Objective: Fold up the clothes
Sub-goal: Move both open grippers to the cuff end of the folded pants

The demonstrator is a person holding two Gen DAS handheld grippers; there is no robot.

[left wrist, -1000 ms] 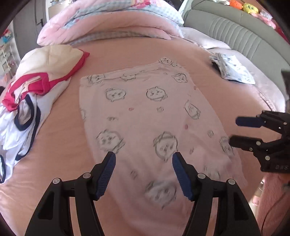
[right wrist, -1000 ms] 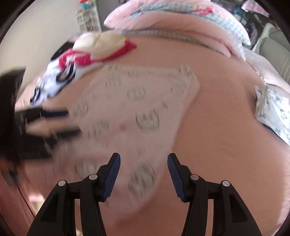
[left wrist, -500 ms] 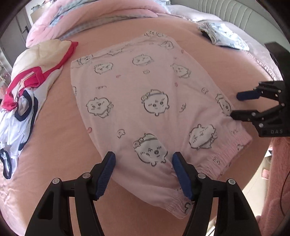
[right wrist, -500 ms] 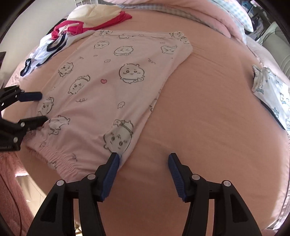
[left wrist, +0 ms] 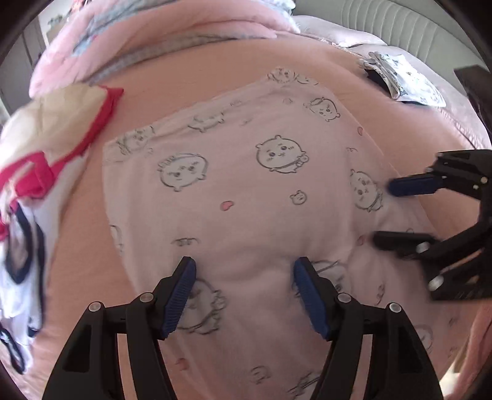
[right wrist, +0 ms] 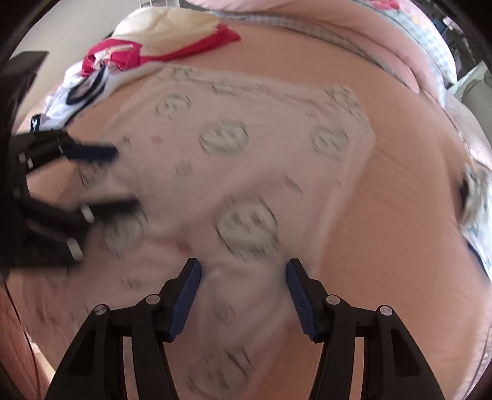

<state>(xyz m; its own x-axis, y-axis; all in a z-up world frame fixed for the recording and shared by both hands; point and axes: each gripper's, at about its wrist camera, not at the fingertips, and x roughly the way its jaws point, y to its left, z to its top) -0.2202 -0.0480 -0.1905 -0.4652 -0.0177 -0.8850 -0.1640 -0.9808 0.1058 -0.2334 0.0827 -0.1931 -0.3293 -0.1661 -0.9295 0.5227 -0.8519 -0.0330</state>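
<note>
While pink pyjama shorts [left wrist: 246,190] lie flat on bed, left claw [left wrist: 244,274] opening, right claw [right wrist: 243,274] released (both straddle fabric).

No text, label, brand or number can be read in either view. The pink garment [left wrist: 246,190] bears only printed cartoon faces and small hearts, no letters. Much of the right wrist view is blurred.

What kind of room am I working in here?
Most likely a bedroom: the pink printed garment lies on a bed with a peach sheet, rolled pink bedding at its far end and a padded headboard behind.
</note>
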